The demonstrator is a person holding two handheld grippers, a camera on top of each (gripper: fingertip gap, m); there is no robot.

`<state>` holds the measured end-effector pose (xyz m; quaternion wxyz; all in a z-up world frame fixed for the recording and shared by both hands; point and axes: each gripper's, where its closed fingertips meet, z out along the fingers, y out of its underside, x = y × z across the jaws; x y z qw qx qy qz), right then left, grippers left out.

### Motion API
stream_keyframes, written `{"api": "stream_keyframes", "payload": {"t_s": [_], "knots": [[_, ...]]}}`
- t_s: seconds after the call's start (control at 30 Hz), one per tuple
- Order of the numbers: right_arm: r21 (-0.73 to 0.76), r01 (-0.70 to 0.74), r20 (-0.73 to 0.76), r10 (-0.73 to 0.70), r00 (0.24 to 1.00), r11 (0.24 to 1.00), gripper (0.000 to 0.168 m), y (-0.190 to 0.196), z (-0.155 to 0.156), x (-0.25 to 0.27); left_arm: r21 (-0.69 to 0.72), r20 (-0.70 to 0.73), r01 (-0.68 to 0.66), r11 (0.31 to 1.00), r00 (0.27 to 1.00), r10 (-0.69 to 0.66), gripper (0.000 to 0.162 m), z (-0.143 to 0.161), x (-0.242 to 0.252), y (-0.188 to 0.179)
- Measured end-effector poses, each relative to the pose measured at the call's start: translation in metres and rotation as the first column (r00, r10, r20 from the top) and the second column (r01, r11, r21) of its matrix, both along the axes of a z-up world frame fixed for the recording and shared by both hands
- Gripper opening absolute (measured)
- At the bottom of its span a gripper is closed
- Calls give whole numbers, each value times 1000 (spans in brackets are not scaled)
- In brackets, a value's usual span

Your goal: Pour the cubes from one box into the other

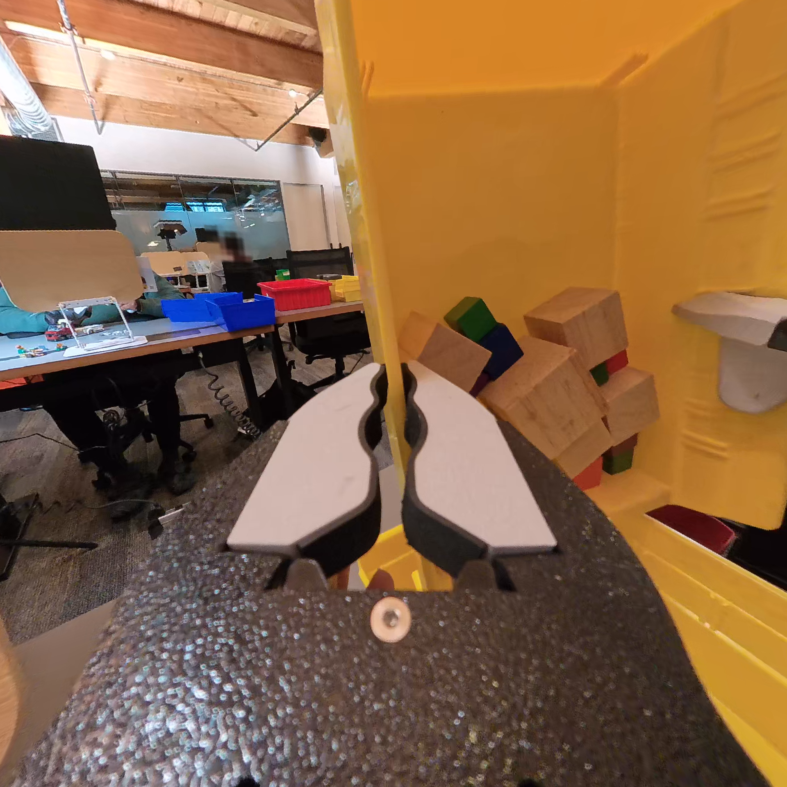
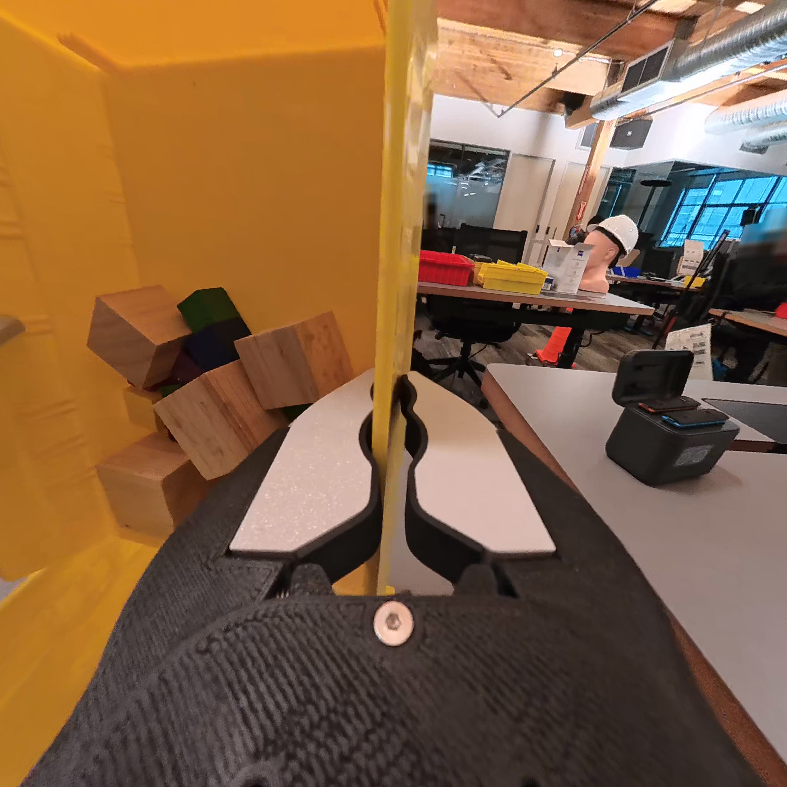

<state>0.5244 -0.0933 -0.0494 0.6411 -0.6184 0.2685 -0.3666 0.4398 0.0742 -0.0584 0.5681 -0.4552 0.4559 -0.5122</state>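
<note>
Writing only on a white carton (image 2: pixel 568 266) and a paper sheet (image 2: pixel 690 345) far across the room, left unread. Left tongs (image 1: pixel 394 377) pinched onto one side wall of a tall yellow plastic box (image 1: pixel 489 191), tipped up. Right tongs (image 2: pixel 389 385) pinched likewise onto the opposite wall (image 2: pixel 402 213); one grey finger (image 1: pixel 741 332) of them visible inside, on the far wall. Piled in the box's lower corner: plain wooden cubes (image 1: pixel 549 396) mixed with smaller green (image 1: pixel 470 317), blue (image 1: pixel 502 349) and red (image 1: pixel 617 362) cubes. Below the rim, another yellow plastic box (image 1: pixel 702 596), with something dark red (image 1: pixel 690 526) inside. To the right, a grey table with wood edge (image 2: pixel 639 511) carrying an open black case (image 2: pixel 668 430). Beyond, long tables with blue (image 1: pixel 238 311), red (image 1: pixel 296 294) and yellow bins (image 2: pixel 515 274), a mannequin head in a white hard hat (image 2: pixel 609 251), office chairs, a seated person in a green sleeve (image 1: pixel 25 315), carpeted floor, wooden ceiling beams (image 1: pixel 170 51).
</note>
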Motion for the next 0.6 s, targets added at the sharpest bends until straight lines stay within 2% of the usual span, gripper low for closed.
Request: {"api": "stream_keyframes", "payload": {"t_s": [0.6], "knots": [[123, -26, 15, 25, 1000, 992, 6, -6, -8, 1, 3, 52, 52, 999, 997, -52, 5, 0, 1, -7]]}}
